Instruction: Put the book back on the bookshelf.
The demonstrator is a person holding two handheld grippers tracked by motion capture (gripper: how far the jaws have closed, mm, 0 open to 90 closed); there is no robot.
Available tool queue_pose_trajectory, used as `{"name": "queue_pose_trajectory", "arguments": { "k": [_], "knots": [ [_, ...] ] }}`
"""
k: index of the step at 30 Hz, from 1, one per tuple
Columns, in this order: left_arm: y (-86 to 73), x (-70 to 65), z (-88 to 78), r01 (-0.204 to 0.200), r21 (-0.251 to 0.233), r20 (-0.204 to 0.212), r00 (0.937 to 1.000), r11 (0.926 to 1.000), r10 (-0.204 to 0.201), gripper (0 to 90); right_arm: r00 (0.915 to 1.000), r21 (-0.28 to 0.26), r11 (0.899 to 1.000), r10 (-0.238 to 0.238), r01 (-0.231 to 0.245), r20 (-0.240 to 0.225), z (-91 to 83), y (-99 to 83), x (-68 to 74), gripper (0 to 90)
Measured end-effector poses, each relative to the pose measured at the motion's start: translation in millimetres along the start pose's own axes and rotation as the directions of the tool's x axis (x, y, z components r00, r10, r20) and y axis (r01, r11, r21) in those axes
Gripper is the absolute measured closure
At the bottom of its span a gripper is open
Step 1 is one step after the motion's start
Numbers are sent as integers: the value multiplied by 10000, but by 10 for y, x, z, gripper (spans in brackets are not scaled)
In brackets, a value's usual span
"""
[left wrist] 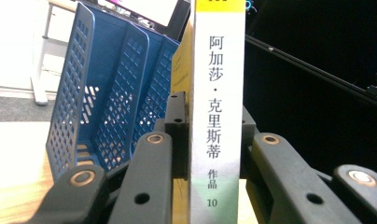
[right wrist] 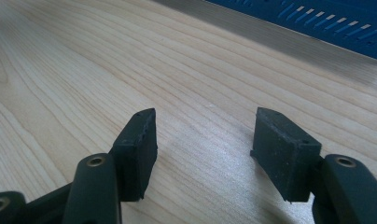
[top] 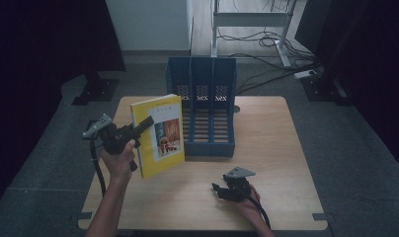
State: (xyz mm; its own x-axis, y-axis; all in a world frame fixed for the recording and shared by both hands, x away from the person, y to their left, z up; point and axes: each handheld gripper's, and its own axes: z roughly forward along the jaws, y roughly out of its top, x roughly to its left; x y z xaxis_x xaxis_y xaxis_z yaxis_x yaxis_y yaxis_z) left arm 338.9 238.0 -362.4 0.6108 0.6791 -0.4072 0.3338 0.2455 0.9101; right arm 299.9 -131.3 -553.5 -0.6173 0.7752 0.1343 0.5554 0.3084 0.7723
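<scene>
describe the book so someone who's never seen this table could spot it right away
On the wooden table stands a blue file rack. Just left of it, the left gripper holds the book upright above the table. Its bright yellow cover sets it apart.

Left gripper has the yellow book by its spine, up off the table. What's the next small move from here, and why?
Probably carry the yellow book forward and to the right, toward the blue file rack. The left gripper is shut on its spine and holds it upright above the table, just left of the rack's front, whose three slots look empty. The right gripper rests open on the table and can stay there.
</scene>
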Motion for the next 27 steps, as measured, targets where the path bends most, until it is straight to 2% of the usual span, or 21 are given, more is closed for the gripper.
{"name": "queue_pose_trajectory", "arguments": {
  "k": [11, 15, 19, 27],
  "knots": [
    [76, 54, 49, -8, -77, -283, 9996, 10000, 5, 757, 10000, 4, 10000, 47, -47, -3, 0, 2, -7, 393],
    [116, 69, 98, -14, -109, -417, 9991, 9999, 9, 757, 10000, -19, 10000, 54, -54, 31, 2, 2, -10, 393],
    [155, 66, 149, -202, -98, -626, 9978, 9997, 196, 757, 10000, -16, 10000, 28, -28, 60, 6, 5, -12, 393],
    [206, 87, 273, -160, -34, -715, 9973, 9999, 157, 758, 10000, -16, 10000, -15, 15, 83, 6, 4, -10, 392]
  ]
}}
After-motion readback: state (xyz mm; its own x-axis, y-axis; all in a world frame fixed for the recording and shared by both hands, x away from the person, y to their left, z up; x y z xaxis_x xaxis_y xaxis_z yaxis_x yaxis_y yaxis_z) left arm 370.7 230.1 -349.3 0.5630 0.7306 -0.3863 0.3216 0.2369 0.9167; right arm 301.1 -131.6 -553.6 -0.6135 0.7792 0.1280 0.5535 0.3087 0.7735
